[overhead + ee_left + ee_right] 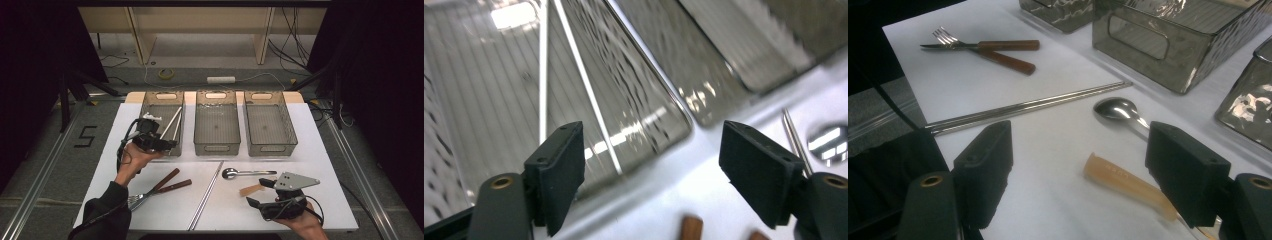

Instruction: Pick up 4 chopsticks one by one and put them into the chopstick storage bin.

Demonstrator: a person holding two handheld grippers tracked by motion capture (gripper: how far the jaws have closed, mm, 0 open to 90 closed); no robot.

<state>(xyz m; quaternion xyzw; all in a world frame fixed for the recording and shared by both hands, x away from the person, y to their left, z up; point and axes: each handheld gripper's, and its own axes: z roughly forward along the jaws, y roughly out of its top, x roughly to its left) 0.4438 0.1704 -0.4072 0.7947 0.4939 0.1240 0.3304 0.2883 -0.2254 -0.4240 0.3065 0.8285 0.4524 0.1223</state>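
While both sets of fingers gape empty, the floor mark reads "5".

The right gripper held its 2 black jaws wide apart over the white table, nothing between the pads. A pale orange handle lay on the table near the right-hand jaw, a spoon just beyond it. Metal chopsticks lay farther off, then a fork and knife with crossed wooden handles. Smoked bins stood behind.
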